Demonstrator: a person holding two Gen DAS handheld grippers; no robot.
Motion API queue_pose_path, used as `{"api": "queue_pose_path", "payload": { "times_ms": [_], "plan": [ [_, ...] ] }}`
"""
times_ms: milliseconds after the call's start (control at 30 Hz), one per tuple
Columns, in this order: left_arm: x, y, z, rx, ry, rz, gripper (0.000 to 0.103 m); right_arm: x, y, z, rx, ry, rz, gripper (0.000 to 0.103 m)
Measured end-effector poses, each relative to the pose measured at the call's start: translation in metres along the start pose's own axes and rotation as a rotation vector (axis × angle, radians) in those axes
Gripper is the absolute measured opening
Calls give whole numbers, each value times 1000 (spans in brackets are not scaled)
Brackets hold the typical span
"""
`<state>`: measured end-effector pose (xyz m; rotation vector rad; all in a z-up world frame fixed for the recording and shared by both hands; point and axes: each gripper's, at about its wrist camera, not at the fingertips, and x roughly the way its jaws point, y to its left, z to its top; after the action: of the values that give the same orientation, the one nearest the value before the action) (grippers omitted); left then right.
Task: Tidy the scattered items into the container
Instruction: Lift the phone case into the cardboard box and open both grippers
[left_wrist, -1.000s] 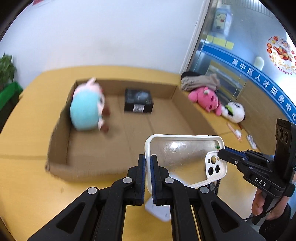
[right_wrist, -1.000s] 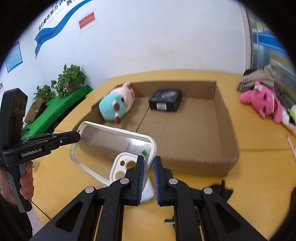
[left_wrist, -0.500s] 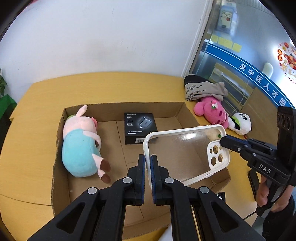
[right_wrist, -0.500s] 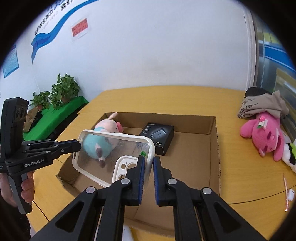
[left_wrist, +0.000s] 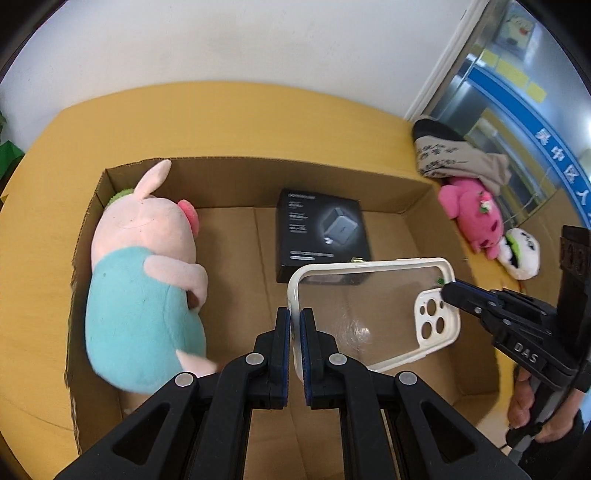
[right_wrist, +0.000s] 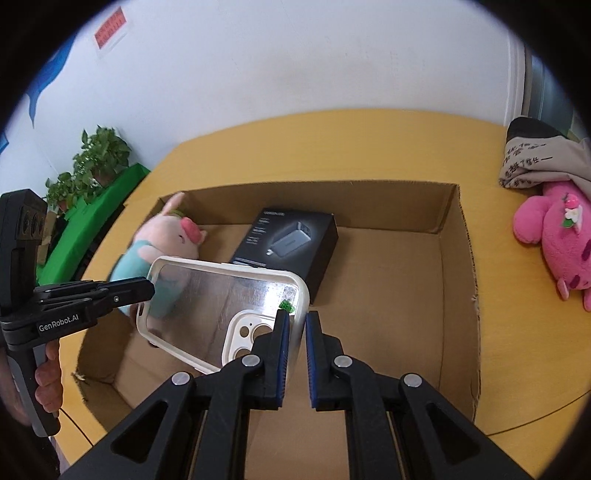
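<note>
Both tongs pinch the clear, cream-rimmed phone case (left_wrist: 373, 314): left tongs (left_wrist: 295, 332) clenched on one short edge, right tongs (right_wrist: 294, 332) on its camera end, holding it above the open brown cardboard box (right_wrist: 458, 258). Beneath lie a pink-and-teal plush pig (left_wrist: 144, 280) and a black charger carton (left_wrist: 321, 232); the yellow worktop (right_wrist: 517, 332) surrounds the box.

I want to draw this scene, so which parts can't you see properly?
1. Pig plush: in the right wrist view, its body hides behind the phone case and the left tool.
2. Black box: in the left wrist view, its print is too small to read.
3. Pink plush: in the right wrist view, the picture edge cuts off its legs.
</note>
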<state>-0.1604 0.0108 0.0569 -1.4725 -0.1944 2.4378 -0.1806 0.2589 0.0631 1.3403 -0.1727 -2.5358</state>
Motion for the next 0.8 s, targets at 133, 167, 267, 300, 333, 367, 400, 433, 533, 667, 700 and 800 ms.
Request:
{"api": "queue_pose_path", "payload": {
  "times_ms": [133,167,267,300,333,367,400,433,533,667,700,800],
  "plan": [
    [37,6,9,-19,82,28,4,30,-10,4,25,67,-13,8],
    [47,8,10,-31,106,28,4,34,-13,4,35,76,-16,8],
    [67,7,9,-15,154,72,4,53,-24,0,67,121,-16,8],
    [72,4,8,1,166,98,4,60,-27,-2,74,137,-17,8],
    [76,2,7,18,174,121,4,66,-29,-4,79,150,-20,7],
    [80,1,7,27,183,141,4,72,-30,-6,84,163,-20,7],
    [84,2,7,25,193,147,4,78,-33,-9,89,180,-19,7],
    [86,2,6,25,202,153,4,82,-34,-11,91,188,-22,7],
    [92,3,3,41,222,180,4,90,-33,-16,93,207,-17,7],
    [92,4,2,48,228,192,4,93,-33,-16,86,215,-28,7],
    [93,5,1,50,232,195,4,94,-33,-17,83,218,-30,7],
    [90,6,-2,47,223,191,4,96,-33,-18,77,224,-30,8]
  ]
}}
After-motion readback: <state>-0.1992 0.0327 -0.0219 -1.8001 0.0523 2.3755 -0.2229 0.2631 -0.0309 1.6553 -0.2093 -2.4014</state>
